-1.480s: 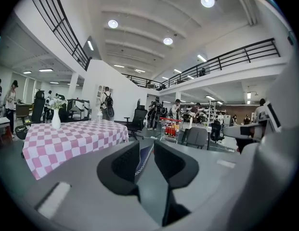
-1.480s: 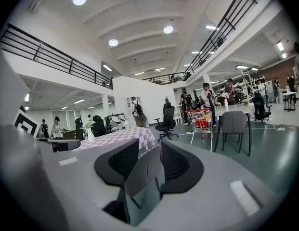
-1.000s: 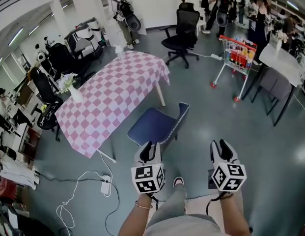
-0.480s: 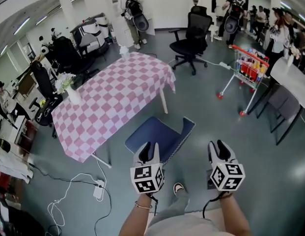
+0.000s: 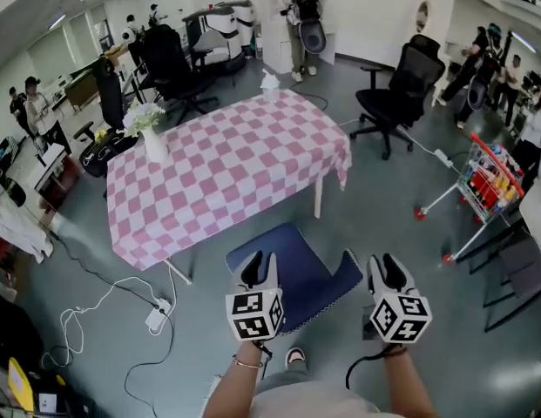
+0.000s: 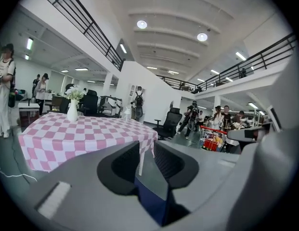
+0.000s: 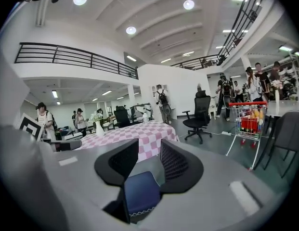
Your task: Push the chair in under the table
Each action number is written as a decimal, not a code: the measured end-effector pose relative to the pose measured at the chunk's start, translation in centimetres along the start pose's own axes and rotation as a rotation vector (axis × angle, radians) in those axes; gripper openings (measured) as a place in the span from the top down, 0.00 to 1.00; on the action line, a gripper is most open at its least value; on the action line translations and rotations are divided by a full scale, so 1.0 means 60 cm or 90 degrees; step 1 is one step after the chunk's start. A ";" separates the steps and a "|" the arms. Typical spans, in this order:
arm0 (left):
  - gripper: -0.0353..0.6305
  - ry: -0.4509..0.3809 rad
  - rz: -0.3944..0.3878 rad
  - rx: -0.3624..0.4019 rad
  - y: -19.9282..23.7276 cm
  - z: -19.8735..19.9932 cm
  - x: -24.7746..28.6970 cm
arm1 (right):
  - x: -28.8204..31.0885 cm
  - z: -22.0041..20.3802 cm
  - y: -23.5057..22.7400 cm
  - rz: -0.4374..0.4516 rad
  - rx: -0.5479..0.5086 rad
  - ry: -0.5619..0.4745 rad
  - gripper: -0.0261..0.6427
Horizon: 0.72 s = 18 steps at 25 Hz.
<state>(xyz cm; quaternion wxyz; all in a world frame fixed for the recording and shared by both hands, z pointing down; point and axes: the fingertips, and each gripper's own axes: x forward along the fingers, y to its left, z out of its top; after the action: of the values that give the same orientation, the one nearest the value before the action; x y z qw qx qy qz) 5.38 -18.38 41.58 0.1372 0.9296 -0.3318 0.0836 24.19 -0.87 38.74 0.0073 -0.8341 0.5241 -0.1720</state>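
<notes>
Released, nothing held: left hand-held gripper (image 5: 257, 268), right hand-held gripper (image 5: 385, 270). Chair (image 5: 292, 277) pulled out, askew, just near of worktop (image 5: 226, 168) right corner. Risk of swinging it into worktop leg (image 5: 318, 200) under uneven shove, jolting vase (image 5: 154, 144).

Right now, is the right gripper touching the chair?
Apart. In the head view, floor shows between the right gripper and the chair; the right gripper view shows the chair lying beyond its open fingers.
</notes>
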 end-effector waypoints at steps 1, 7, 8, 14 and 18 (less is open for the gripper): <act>0.80 0.002 0.010 -0.003 0.006 0.000 0.009 | 0.018 0.005 0.000 0.010 -0.001 0.003 0.77; 0.80 0.017 0.065 -0.001 0.030 0.000 0.031 | 0.112 0.007 0.004 0.070 -0.001 0.036 0.77; 0.80 0.017 0.082 -0.004 0.038 -0.002 0.030 | 0.128 0.006 0.008 0.087 -0.002 0.044 0.77; 0.81 -0.002 0.192 -0.028 0.052 0.007 0.016 | 0.205 0.022 0.030 0.201 -0.034 0.070 0.77; 0.81 -0.008 0.260 -0.043 0.045 0.001 -0.005 | 0.235 0.027 0.040 0.272 -0.056 0.095 0.77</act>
<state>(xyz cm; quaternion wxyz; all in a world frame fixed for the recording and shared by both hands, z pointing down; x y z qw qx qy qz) 3.46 -20.23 42.00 0.1461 0.8384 -0.5169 0.0927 28.09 -14.57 40.69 -0.0311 -0.6885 0.6951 -0.2045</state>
